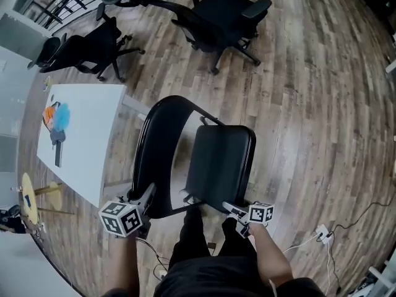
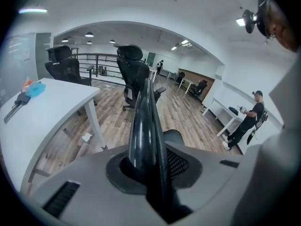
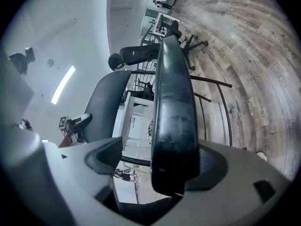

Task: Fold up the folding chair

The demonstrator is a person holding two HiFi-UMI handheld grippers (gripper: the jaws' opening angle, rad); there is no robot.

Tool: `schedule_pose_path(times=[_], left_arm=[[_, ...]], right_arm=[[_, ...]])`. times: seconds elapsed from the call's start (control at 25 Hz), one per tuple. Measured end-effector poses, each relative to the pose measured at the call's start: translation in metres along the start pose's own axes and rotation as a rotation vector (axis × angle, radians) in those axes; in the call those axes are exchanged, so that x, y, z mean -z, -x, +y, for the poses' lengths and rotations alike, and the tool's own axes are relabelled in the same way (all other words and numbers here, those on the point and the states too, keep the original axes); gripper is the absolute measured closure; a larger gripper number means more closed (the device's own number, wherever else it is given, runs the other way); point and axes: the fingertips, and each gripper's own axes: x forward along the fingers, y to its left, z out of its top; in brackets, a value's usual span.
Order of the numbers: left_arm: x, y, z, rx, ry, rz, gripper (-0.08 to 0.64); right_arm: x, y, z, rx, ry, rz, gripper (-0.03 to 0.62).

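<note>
The black folding chair stands in front of me in the head view, its curved backrest (image 1: 162,153) on the left and its seat (image 1: 219,163) tipped up on the right. My left gripper (image 1: 147,193) is shut on the backrest's near rim. In the left gripper view that glossy rim (image 2: 143,126) runs straight out from between the left gripper's (image 2: 150,173) jaws. My right gripper (image 1: 230,209) is at the seat's near edge. In the right gripper view the seat edge (image 3: 174,107) lies inside the right gripper (image 3: 160,168) against one jaw, with a gap to the other.
A white table (image 1: 93,141) with a few small things stands close on the left. Two black office chairs (image 1: 216,17) (image 1: 86,45) are farther off. A power strip with cables (image 1: 322,232) lies on the wood floor at right. A person (image 2: 249,121) stands far off.
</note>
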Motion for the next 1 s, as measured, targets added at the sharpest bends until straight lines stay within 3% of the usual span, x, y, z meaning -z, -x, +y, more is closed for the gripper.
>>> schedule_pose_path(times=[0.32,0.72,1.0], left_arm=[[-0.019,0.035,0.035,0.044,0.039,-0.005,0.483],[-0.034,0.07,0.072,0.029,0.038,0.004,0.483],[-0.042,0.082,0.11,0.021,0.037,0.0,0.483]], right_arm=[[0.01,-0.057,0.091,-0.088,0.035,0.031,0.183],[0.026,-0.14,0.18,-0.168,0.04,0.059,0.182],[0.032,-0.197,0.21,-0.112,0.052,0.099,0.181]])
